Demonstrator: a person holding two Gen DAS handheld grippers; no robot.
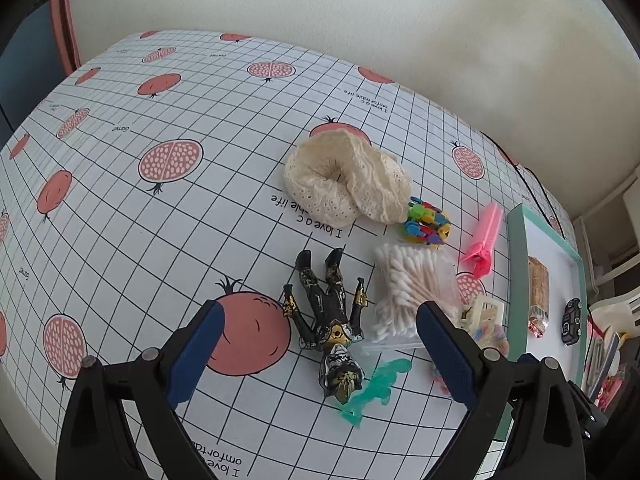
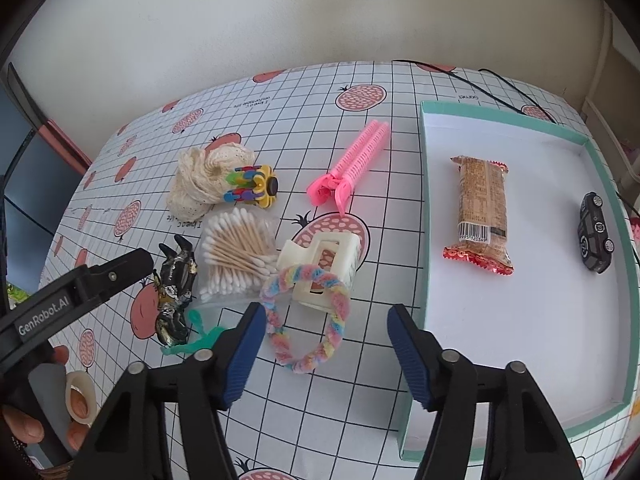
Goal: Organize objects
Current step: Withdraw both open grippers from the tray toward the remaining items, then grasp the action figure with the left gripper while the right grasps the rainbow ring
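A black and gold action figure [image 1: 334,322] lies on the table between the open fingers of my left gripper [image 1: 320,344], which hovers above it; it also shows in the right wrist view [image 2: 174,288]. A bag of cotton swabs [image 2: 236,250], a cream hair claw [image 2: 320,270], a pastel fuzzy ring [image 2: 308,316], a pink comb clip [image 2: 352,164], a colourful toy [image 2: 254,188] and a cream lace scrunchie [image 1: 344,178] lie close by. My right gripper [image 2: 326,354] is open and empty, just in front of the fuzzy ring.
A teal-rimmed white tray [image 2: 424,208] at the right holds a snack bar [image 2: 482,212] and a small black toy car [image 2: 596,232]. A green plastic piece [image 1: 372,392] lies by the figure's head. The left gripper's arm [image 2: 72,300] shows in the right wrist view.
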